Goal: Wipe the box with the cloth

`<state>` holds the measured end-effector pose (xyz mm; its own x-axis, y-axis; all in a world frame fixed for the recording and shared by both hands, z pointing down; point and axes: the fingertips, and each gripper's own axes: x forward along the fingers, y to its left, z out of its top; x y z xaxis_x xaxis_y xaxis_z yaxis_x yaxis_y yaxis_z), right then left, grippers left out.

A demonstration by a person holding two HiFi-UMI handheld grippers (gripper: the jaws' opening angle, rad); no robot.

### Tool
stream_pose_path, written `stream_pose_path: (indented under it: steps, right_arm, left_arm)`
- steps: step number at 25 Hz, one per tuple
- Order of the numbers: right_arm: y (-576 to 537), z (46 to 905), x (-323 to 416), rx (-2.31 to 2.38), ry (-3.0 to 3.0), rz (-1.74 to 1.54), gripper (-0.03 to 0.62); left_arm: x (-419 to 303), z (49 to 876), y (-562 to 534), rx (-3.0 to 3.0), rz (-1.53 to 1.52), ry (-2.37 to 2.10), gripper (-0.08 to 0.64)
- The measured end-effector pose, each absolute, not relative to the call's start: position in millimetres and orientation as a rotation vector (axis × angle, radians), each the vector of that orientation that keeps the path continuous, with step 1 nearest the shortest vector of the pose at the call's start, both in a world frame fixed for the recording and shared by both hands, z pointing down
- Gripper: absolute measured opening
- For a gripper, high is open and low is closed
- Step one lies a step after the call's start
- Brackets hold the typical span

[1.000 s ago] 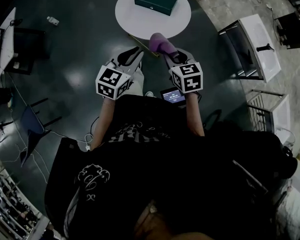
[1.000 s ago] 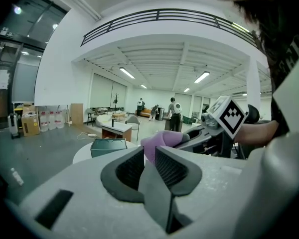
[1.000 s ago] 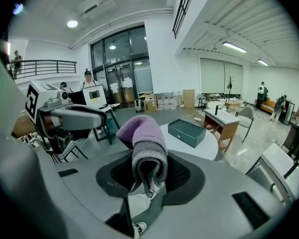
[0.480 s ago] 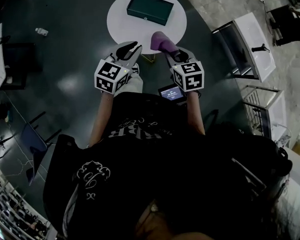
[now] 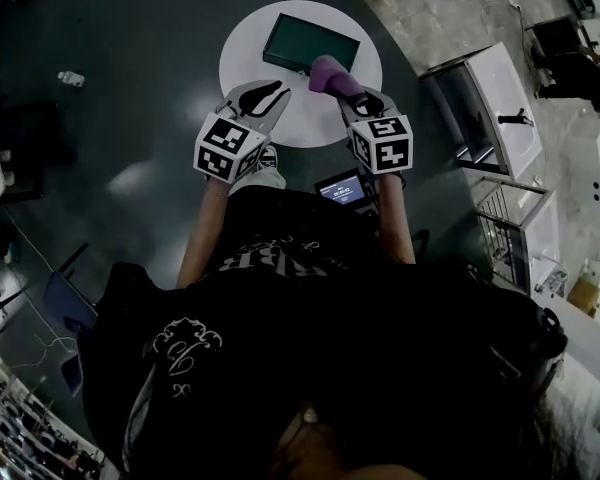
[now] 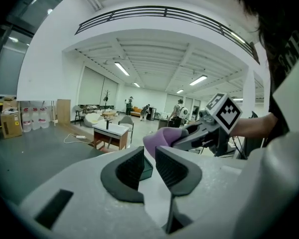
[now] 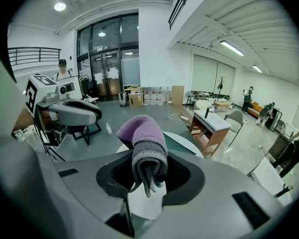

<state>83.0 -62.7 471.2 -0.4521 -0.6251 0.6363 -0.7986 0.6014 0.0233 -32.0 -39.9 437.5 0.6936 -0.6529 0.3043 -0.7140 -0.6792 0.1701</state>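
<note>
A dark green box (image 5: 310,41) lies on the far half of a round white table (image 5: 270,123). My right gripper (image 5: 345,90) is shut on a rolled purple and grey cloth (image 5: 331,72), whose tip hovers at the box's near right corner. In the right gripper view the cloth (image 7: 142,138) fills the jaws of that gripper (image 7: 149,169), hiding most of the box (image 7: 177,144). My left gripper (image 5: 270,96) hangs over the table's near left part. Its jaws (image 6: 149,156) stand open a narrow gap with nothing between them. Through the gap a sliver of box (image 6: 146,167) shows.
A small lit screen (image 5: 344,189) sits at the person's waist. A white desk (image 5: 500,93) stands to the right of the table and a bottle (image 5: 70,78) lies on the dark floor at left. Several people stand far off in the hall.
Both grippers have moved forward over the round table. The cloth has gone from the table's near edge to the box's near right corner.
</note>
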Motion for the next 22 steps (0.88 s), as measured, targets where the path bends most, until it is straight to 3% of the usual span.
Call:
stream_pose_path:
  steps: [22]
  right_arm:
    - [-223.8,548.7,37.5,0.742,-2.027,0.014,0.117]
  left_arm:
    - [-41.5,457.6,-106.0,2.54,0.302,-1.141,0.08]
